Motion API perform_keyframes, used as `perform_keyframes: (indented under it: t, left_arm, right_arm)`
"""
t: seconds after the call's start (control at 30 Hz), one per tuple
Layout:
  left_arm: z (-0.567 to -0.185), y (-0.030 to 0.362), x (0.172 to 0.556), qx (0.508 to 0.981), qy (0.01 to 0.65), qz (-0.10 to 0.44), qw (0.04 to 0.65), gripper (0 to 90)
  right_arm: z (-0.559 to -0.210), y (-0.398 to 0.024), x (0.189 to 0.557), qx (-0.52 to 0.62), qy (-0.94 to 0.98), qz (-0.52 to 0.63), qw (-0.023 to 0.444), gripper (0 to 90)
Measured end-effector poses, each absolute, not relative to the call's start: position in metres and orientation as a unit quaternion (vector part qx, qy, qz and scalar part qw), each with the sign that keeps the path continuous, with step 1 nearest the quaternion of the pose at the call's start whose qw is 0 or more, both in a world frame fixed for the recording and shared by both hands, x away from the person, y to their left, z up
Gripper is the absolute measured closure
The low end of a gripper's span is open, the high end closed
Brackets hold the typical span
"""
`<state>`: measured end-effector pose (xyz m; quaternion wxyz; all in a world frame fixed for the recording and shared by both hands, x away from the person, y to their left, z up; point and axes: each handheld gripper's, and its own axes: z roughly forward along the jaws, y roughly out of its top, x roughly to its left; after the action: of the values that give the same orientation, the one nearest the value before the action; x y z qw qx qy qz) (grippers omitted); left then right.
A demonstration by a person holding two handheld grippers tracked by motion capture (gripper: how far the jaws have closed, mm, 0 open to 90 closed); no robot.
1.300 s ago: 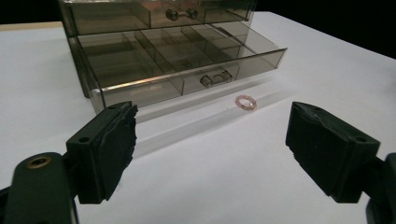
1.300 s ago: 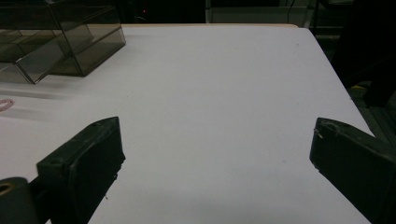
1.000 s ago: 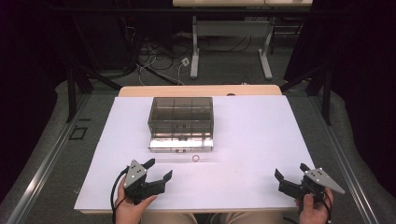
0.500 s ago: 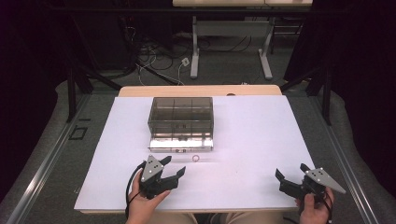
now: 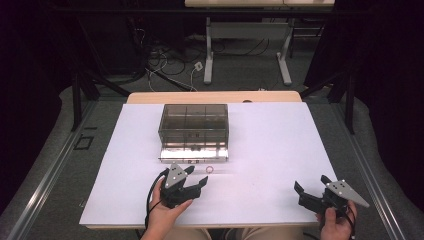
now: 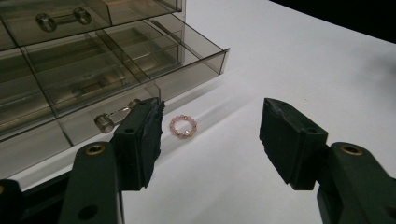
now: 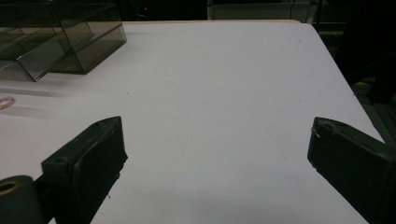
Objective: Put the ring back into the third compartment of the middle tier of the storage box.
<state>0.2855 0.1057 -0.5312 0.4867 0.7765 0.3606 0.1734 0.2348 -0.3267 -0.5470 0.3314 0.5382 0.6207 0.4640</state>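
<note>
The left claw, jaws apart and just closing with nothing between them, nears the bead ring. It looks light and slippery; pinching across its rim seems best.

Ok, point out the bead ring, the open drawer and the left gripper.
bead ring [image 6: 183, 127]: left gripper view, its bead loop.
open drawer [image 6: 140, 88]: left gripper view, its front wall.
left gripper [image 5: 195, 180]: high view, between its fingertips.

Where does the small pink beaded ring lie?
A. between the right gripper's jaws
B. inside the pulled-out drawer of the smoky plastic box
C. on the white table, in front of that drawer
C: the small pink beaded ring rests on the white table, just outside the drawer.
</note>
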Motion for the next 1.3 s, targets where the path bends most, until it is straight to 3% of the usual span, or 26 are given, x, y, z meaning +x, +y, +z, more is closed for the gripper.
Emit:
perform_keyframes:
  t: [0.43,1.3]
  left_arm:
    - [-0.535,0.091,0.299,0.777,0.388,0.138,0.476,47.6]
    - [-0.541,0.065,0.322,0.795,0.411,0.116,0.432,67.9]
  right_arm:
    - [-0.547,-0.327,0.235,0.539,0.626,0.454,0.333,4.0]
    - [-0.549,-0.327,0.236,0.537,0.627,0.458,0.329,6.1]
